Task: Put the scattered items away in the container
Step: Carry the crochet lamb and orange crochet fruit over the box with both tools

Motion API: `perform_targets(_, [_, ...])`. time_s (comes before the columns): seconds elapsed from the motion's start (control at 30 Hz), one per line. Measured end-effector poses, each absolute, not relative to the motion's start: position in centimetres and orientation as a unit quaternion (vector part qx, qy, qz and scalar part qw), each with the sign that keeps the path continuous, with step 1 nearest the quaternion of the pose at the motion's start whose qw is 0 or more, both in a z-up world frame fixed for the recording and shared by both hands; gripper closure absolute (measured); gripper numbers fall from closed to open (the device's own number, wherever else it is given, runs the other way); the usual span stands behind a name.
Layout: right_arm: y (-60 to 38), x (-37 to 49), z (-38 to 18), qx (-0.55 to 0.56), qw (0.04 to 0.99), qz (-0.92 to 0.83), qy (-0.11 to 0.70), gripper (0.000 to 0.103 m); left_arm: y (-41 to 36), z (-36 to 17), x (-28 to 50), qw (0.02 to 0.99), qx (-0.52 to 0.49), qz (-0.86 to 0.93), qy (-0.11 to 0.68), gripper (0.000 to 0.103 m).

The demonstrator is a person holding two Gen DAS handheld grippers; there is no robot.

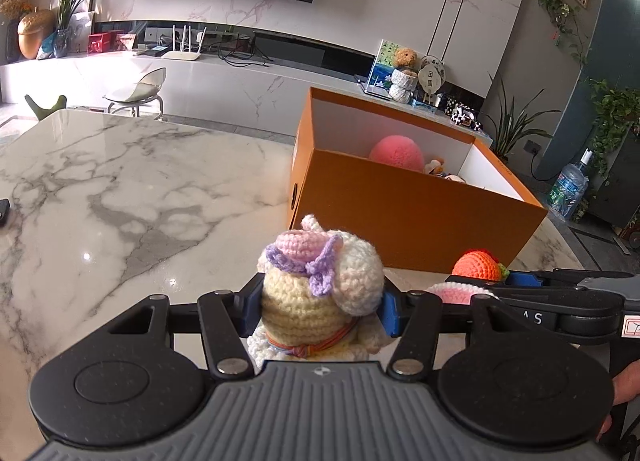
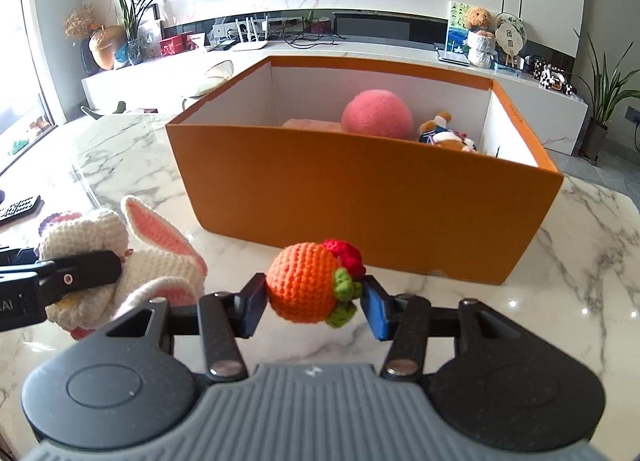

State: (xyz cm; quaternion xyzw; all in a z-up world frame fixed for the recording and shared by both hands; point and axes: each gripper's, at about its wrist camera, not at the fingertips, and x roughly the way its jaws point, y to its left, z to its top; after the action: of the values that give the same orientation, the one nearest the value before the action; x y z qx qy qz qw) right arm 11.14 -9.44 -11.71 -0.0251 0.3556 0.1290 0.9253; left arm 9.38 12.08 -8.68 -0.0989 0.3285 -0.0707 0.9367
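My left gripper (image 1: 320,301) is shut on a cream crochet bunny (image 1: 316,285) with a purple bow, held above the marble table. The bunny also shows in the right wrist view (image 2: 120,257), with pink-lined ears, clamped by the left gripper's fingers (image 2: 80,273). My right gripper (image 2: 314,297) is shut on an orange crochet fruit (image 2: 304,285) with green leaves and a red tip; it shows in the left wrist view (image 1: 478,265). The orange box (image 2: 360,201) stands just beyond both grippers, open at the top, holding a pink ball (image 2: 378,113) and small plush toys (image 2: 446,135).
The marble table (image 1: 120,189) stretches to the left of the box (image 1: 400,217). A dark remote-like object (image 2: 18,207) lies at the table's left edge. A TV console with a router, plants and ornaments runs along the far wall.
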Motion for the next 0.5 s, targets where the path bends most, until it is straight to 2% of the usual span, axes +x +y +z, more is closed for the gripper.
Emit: perform_targets(0.5, [-12.2,7.3,-5.2,-0.02,0.947,0.115,0.3,0.049,9.4,-2.7,9.3,0.953,-0.066,-0.087,0.284,0.038])
